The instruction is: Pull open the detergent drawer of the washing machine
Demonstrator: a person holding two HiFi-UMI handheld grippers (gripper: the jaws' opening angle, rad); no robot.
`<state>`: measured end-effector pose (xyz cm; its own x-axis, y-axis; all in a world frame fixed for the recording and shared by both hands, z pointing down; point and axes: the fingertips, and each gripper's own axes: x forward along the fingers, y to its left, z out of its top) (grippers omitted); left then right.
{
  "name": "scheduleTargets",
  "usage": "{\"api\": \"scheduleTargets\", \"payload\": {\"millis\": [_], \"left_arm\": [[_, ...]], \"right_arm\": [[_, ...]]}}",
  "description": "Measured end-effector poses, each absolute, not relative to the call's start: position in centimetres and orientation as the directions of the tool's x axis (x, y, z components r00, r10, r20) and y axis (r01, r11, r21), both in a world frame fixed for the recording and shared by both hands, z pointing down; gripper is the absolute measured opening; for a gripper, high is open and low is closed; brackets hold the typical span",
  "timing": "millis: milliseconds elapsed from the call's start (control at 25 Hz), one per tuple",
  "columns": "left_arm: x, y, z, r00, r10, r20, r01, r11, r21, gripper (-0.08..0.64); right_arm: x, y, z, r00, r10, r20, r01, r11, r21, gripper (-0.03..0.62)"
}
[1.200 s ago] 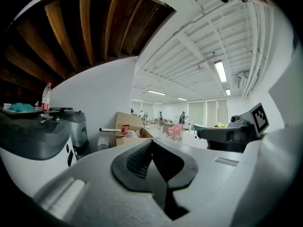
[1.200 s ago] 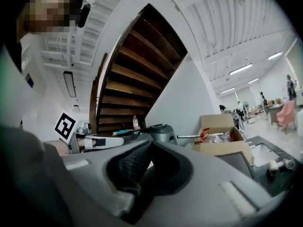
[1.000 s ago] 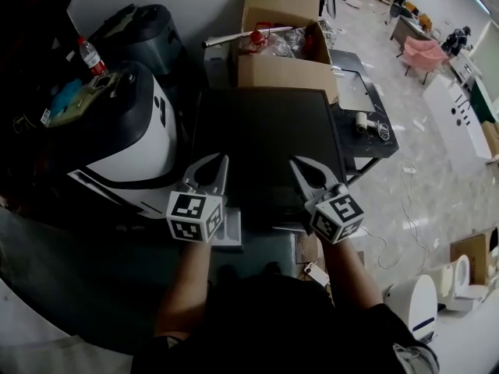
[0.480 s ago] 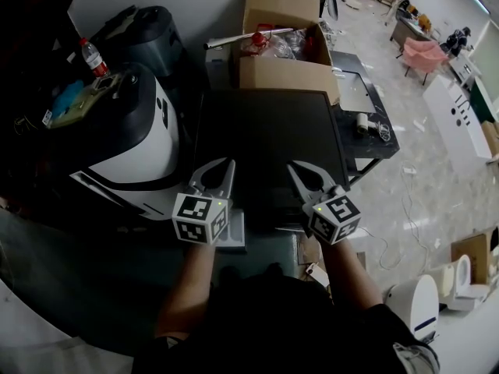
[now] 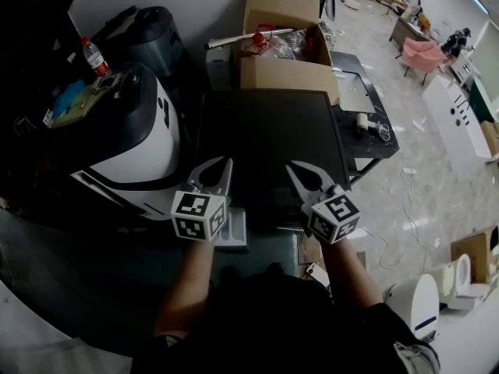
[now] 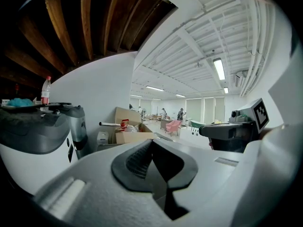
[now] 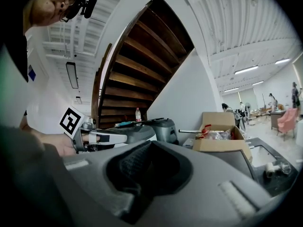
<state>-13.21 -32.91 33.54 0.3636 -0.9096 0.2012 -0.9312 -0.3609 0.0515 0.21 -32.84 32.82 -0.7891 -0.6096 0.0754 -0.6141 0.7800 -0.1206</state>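
Note:
The washing machine is seen from above as a dark, flat top in the middle of the head view. A pale tray-like part, which looks like the detergent drawer, juts out from its near left front edge under the left marker cube. My left gripper hovers over the near left of the top, shut and empty. My right gripper hovers beside it, also shut with nothing held. In the left gripper view the left gripper's jaws meet. The right gripper's jaws meet in the right gripper view too.
A white and black appliance stands left of the machine, with a water bottle on it. An open cardboard box of clutter sits behind the machine. A low dark table is to the right, and white fixtures stand on the floor.
Almost nothing: the left gripper has drifted a touch to the right, and both grippers stay shut over the machine top.

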Motion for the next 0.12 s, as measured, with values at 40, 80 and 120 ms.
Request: {"api": "scheduleTargets", "payload": {"millis": [40, 80, 120], "left_arm": [[-13.17, -32.83, 33.62, 0.365, -0.909, 0.203, -0.931, -0.362, 0.052, 0.009], [-13.11, -32.73, 33.69, 0.367, -0.908, 0.204, -0.930, -0.364, 0.053, 0.009], [-13.05, -32.62, 33.76, 0.368, -0.907, 0.205, -0.929, -0.365, 0.054, 0.009]], "right_arm": [[0.21, -32.73, 32.87, -0.789, -0.609, 0.077, -0.614, 0.780, -0.121, 0.002], [0.24, -32.62, 32.95, -0.789, -0.609, 0.080, -0.614, 0.780, -0.122, 0.001], [0.27, -32.51, 33.05, -0.789, -0.609, 0.083, -0.615, 0.779, -0.123, 0.002]]}}
